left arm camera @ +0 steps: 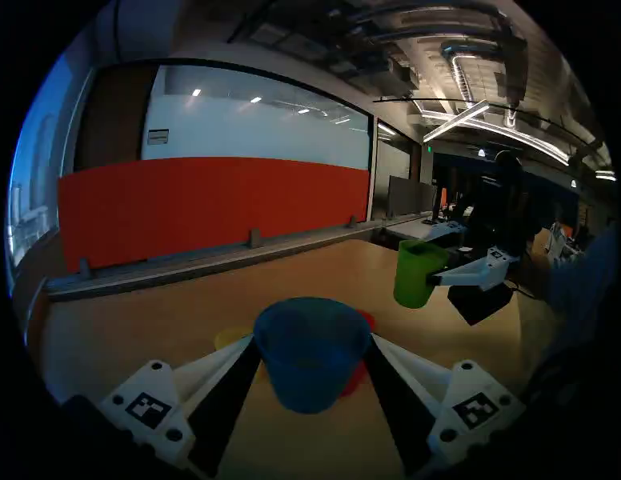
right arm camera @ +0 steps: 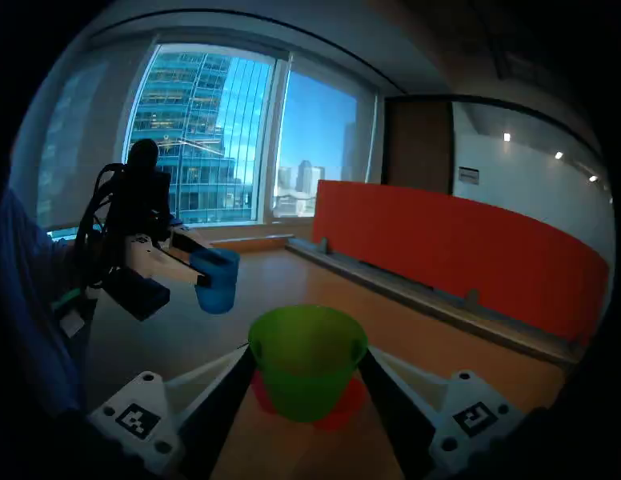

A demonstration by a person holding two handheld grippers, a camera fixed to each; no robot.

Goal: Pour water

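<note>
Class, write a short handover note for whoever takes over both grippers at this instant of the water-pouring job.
Left gripper: shut on the blue cup, upright, held above the table.
Right gripper: shut on the green cup, upright, held clear of the blue one.
Done: both cups are off the table.
To do: bring them together and pour; neither is tilted yet. Water level cannot be seen.

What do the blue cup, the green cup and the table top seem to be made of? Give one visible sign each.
Blue cup: probably plastic, smooth, slightly translucent; its thin wall lets light through. Green cup: probably the same plastic; its thin wall glows translucent. Table top: wood or wood-look laminate, smooth; even tan with soft reflections.
</note>
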